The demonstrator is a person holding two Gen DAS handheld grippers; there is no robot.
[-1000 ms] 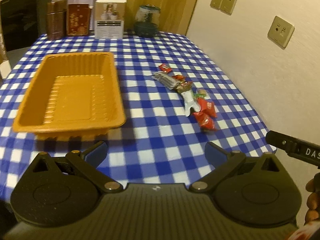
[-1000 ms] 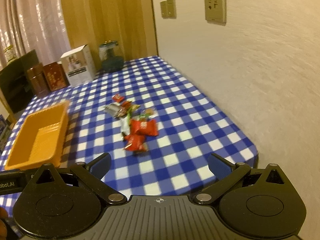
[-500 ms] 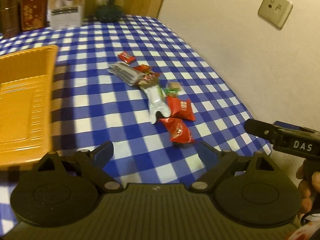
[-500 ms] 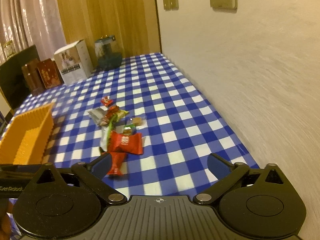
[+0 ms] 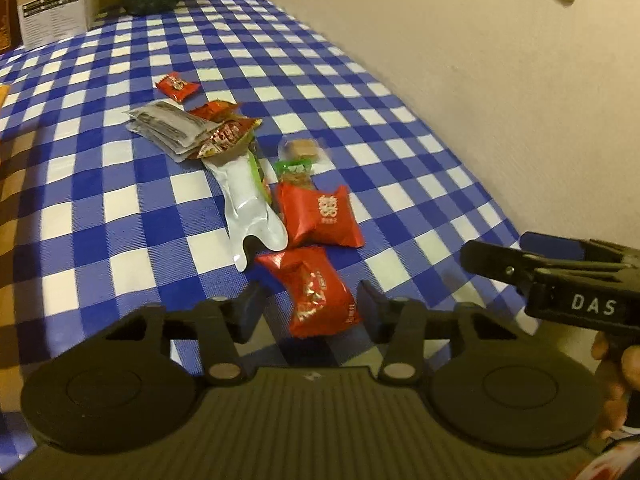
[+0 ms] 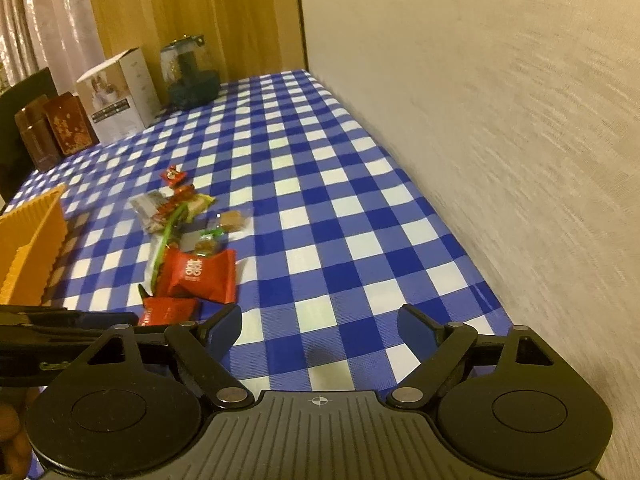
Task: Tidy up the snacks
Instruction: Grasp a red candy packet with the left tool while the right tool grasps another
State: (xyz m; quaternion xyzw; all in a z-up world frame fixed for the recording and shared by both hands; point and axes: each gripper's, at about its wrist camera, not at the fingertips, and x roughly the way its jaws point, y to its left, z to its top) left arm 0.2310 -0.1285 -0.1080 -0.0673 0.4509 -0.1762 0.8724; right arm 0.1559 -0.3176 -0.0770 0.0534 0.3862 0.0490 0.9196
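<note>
One red snack packet (image 5: 320, 292), nearest of the pile on the checked surface (image 5: 400, 152), lies between the left gripper (image 5: 308, 304) jaws, just closing but not yet pressing; its long axis points away. The right gripper (image 6: 320, 332), jaws apart, sits right of it

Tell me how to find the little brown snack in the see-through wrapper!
Start at the blue-and-white checked tablecloth and find the heap of snacks near the wall side. The brown snack lies on the wall-facing edge of that heap, just beyond a green-topped packet. It alone has a clear wrapper showing a plain tan block; the others are red, silver or printed.
</note>
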